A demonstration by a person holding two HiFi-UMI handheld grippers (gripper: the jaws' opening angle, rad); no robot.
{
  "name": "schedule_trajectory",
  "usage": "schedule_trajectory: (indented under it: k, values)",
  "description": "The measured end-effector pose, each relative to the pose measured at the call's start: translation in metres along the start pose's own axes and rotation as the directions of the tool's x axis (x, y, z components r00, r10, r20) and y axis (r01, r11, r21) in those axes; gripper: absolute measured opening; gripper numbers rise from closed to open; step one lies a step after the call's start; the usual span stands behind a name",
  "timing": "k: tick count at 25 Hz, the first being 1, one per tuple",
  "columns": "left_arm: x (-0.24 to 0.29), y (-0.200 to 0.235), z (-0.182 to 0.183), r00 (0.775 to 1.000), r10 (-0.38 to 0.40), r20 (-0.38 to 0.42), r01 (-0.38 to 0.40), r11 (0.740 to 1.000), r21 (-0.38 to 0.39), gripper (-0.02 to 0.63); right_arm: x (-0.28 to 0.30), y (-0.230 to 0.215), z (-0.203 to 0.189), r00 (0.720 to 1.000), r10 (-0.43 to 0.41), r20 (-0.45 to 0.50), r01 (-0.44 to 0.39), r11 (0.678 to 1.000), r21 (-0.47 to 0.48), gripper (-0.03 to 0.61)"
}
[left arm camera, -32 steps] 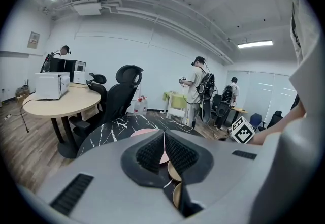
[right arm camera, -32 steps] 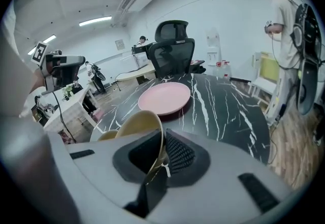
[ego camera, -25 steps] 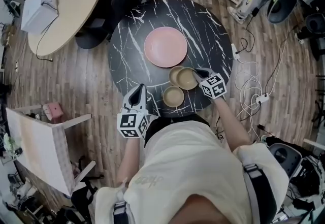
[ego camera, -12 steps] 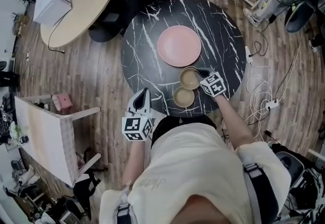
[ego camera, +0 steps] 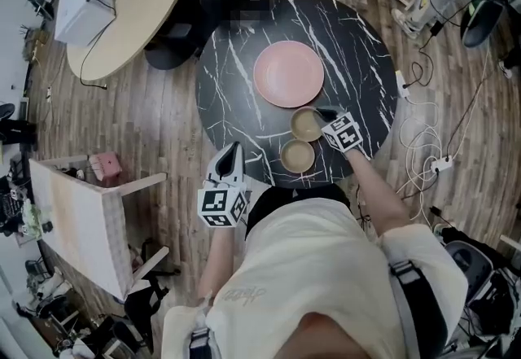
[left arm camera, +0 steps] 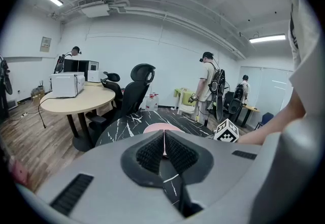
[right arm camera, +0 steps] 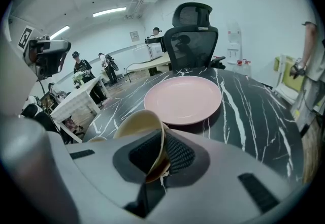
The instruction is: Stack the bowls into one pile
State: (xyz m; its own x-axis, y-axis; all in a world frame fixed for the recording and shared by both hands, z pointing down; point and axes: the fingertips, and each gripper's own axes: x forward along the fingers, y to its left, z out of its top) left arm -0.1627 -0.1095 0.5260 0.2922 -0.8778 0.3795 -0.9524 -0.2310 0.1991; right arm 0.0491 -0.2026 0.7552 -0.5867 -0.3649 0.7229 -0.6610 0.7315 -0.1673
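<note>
Black marble table (ego camera: 236, 64), pink plate (ego camera: 288, 73), tan bowl (ego camera: 297, 155)

The table's (ego camera: 232, 72) left half is bare, free for passing. The plate (ego camera: 288, 73) blocks the far middle. The far bowl (ego camera: 304, 124) and near bowl (ego camera: 297, 155) crowd the near right, close together.

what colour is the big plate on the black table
The plate is plain pale pink, with no pattern. It shows best in the head view.

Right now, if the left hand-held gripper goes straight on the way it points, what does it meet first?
Probably the bare black marble table, short of the pink plate; depth is hard to judge.
</note>
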Motion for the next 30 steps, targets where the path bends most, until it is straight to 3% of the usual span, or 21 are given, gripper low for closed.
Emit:
schedule_trajectory:
  k: [4, 7, 18, 30]
  values:
    - [0.003, -0.002, -0.001, 1.0, -0.009, -0.01, 0.009, 1.0, 0.009, 0.02, 0.003, -0.003, -0.001, 1.0, -0.005, 0.005, 0.005, 1.0, 0.011, 0.045]
    - [0.004, -0.002, -0.001, 1.0, -0.013, -0.019, 0.013, 1.0, 0.012, 0.02, 0.002, -0.003, 0.002, 1.0, -0.01, 0.023, 0.01, 1.0, 0.005, 0.103]
    - [0.011, -0.008, 0.005, 0.996, -0.087, 0.01, 0.086, 0.996, 0.019, 0.02, -0.049, 0.009, 0.016, 0.989, -0.083, 0.124, 0.076, 0.995, 0.061, 0.103]
    - [0.025, -0.028, -0.001, 0.968, -0.251, -0.005, 0.25, 0.967, 0.053, 0.02, -0.076, 0.07, -0.051, 0.993, -0.108, 0.039, 0.101, 0.985, 0.137, 0.101]
